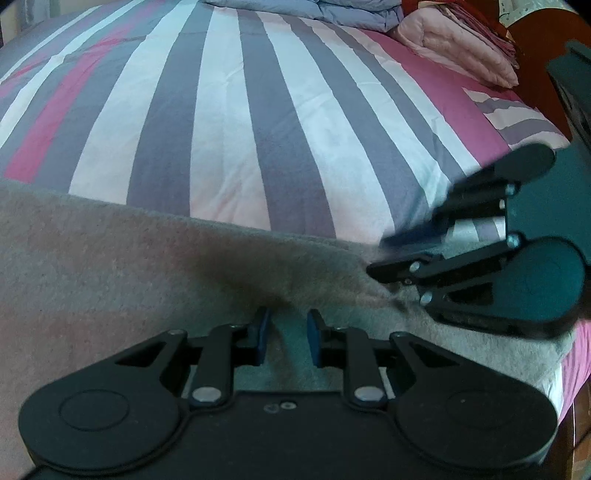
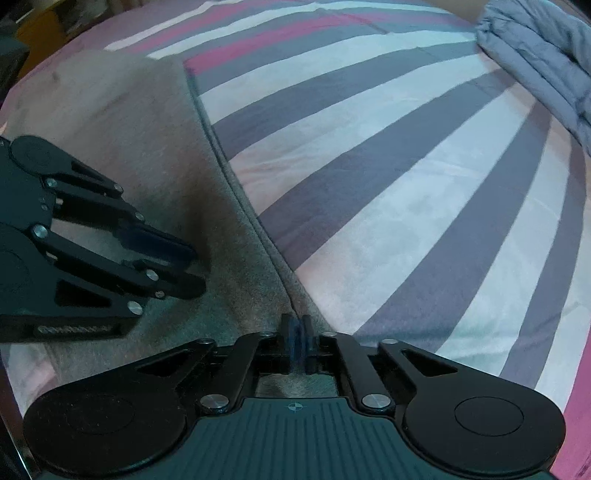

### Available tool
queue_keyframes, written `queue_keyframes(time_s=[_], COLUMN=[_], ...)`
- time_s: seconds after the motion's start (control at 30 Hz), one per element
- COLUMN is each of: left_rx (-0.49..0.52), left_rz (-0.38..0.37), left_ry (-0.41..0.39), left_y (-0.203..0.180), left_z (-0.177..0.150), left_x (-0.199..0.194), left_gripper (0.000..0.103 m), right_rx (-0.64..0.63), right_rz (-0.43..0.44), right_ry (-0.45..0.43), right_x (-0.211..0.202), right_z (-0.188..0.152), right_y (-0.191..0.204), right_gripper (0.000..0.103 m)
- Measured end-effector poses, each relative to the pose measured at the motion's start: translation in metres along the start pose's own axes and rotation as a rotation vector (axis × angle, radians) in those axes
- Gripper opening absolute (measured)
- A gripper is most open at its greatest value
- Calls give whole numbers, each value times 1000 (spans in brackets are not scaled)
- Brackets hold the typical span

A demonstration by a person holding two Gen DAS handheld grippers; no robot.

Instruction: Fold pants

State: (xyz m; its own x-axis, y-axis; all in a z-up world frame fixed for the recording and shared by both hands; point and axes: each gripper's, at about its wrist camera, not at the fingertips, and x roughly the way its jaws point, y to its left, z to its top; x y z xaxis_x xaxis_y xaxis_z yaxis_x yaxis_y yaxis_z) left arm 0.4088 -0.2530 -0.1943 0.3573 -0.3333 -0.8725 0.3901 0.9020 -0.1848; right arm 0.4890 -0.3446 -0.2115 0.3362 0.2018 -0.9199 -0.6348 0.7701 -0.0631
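Observation:
Grey fleecy pants [image 1: 122, 266] lie flat on a striped bed; in the right wrist view [image 2: 147, 155] they run from bottom centre to the upper left. My left gripper [image 1: 285, 341] is open, its blue pads [image 1: 263, 339] just above the cloth; it also shows in the right wrist view [image 2: 199, 269]. My right gripper [image 2: 296, 341] is shut on the seamed edge of the pants, and it shows at the right of the left wrist view [image 1: 376, 266], pinching the cloth into a small ridge.
The bedcover [image 1: 236, 122] has grey, white and pink stripes. A folded grey-blue quilt [image 2: 543, 55] lies at the far end, also in the left wrist view [image 1: 317, 11]. Folded pink bedding [image 1: 461, 48] sits at the far right. The bed edge [image 1: 572, 365] is close on the right.

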Motion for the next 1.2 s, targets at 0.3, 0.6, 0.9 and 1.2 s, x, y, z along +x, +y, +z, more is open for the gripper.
queue_keyframes(time_s=[0.3,0.6,0.9,1.2], left_rx=[-31,-33,-26,25], left_rz=[-7,-8,5,34], left_ry=[1,-8,-16,1], left_y=[7,11,10,9], left_z=[-2,-6,-14,-29], left_x=[-4,-5,-8,-14], left_gripper=[12,12,16,21], right_rx=[-70,-69,14,259], right_rz=[16,-3,-253,-151], right_ry=[-22,-42,-219,-247], right_x=[0,-7,-9,-30], right_z=[1,-12,-31,-60], right_y=[-6,8,34,31], right_gripper=[48,18,1,1])
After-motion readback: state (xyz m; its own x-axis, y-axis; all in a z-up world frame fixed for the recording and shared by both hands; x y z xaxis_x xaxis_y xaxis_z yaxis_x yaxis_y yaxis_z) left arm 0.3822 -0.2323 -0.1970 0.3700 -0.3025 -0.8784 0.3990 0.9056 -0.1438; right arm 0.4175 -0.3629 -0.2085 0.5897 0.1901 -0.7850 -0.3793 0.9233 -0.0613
